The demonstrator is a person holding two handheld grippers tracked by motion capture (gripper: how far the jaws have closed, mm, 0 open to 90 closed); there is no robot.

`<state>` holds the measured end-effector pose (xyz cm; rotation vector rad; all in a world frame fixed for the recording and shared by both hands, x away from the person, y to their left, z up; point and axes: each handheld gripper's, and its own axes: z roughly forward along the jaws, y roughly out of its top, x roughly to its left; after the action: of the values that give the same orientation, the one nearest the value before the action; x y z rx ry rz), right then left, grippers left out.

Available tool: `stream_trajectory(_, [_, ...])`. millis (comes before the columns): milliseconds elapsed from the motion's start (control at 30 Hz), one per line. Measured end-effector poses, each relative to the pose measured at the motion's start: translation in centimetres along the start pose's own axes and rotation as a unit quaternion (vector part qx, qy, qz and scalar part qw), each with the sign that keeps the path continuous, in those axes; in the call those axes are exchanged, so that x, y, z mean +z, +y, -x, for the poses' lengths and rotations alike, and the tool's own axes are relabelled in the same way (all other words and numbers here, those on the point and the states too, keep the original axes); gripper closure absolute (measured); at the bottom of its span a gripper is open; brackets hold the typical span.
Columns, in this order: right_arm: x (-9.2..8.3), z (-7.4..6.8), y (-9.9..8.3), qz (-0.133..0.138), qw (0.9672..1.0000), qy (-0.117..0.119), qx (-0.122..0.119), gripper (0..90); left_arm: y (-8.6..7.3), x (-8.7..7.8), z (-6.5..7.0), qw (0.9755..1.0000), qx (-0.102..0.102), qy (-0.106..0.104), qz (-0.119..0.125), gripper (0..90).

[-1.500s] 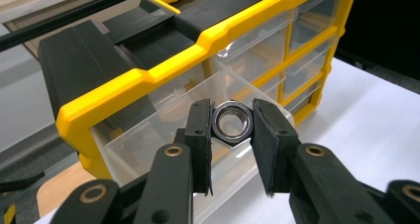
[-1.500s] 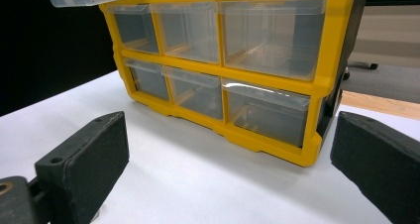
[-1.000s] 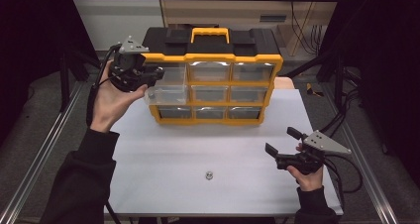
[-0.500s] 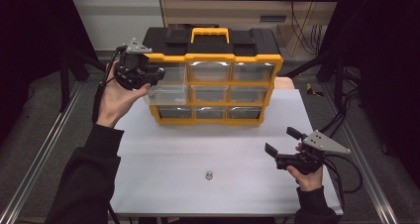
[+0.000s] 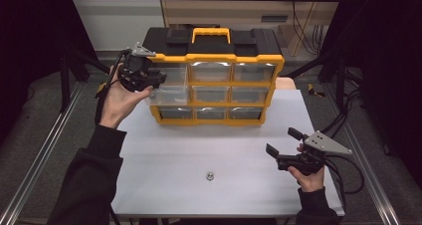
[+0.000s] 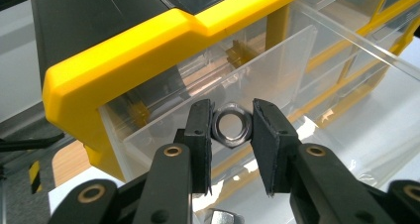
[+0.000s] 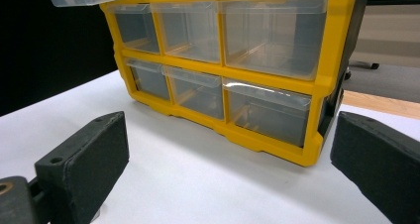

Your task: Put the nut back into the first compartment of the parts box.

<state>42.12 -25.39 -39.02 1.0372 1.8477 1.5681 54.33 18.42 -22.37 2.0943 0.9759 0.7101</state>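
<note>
Left gripper [image 6: 232,130] clamps a nut [image 6: 231,128] over the open drawer [image 5: 168,94]; release should come squarely inside; right gripper [image 5: 282,148] rests agape.

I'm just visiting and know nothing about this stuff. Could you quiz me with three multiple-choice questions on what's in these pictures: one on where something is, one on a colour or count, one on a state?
1. Where is the loose nut lying?
A. On the white table, in front of the organizer
B. On top of the organizer
C. On the floor

2. What colour is the organizer's handle?
A. Red
B. Yellow
C. Blue

3. How do the left gripper's jaws stand?
A. Wide open, holding nothing
B. Shut on a cable
C. Shut on a hex nut over the pulled-out drawer

Answers: 1 A, the high view shows it on the bare tabletop. 2 B, it matches the yellow frame. 3 C, the left gripper view shows the nut pinched between both pads.
</note>
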Motion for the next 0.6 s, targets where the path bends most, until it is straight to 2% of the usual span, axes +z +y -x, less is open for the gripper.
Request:
stream_trajectory(167, [0.0,0.0,0.0,-0.003,1.0000,0.002,-0.002,2.1,0.1,-0.3,0.0,1.0000,0.001,-0.003,0.005,67.1])
stream_trajectory(300, [0.0,0.0,0.0,0.000,1.0000,0.000,0.001,2.1,0.1,-1.2,0.0,0.9993,-0.008,-0.012,0.035,62.7])
stream_trajectory(367, [0.0,0.0,0.0,0.001,1.0000,0.000,-0.001,2.1,0.1,-1.8,0.1,0.9979,-0.017,-0.018,0.061,58.6])
stream_trajectory(433, [0.0,0.0,0.0,0.000,1.0000,0.000,-0.001,2.0,0.0,-2.3,0.2,0.9970,-0.016,-0.021,0.073,52.6])
stream_trajectory(500, [0.0,0.0,0.0,0.001,1.0000,0.000,0.000,2.1,-0.2,-3.0,0.3,0.9962,-0.005,-0.018,0.085,46.0])
stream_trajectory(533, [-0.1,0.0,0.0,0.000,1.0000,0.000,0.001,2.1,-0.3,-3.2,0.4,0.9952,-0.008,-0.019,0.096,42.3])
stream_trajectory(600, [-0.1,0.0,0.0,0.000,1.0000,0.001,-0.001,2.1,-0.6,-3.9,0.6,0.9935,-0.001,-0.023,0.111,36.4])
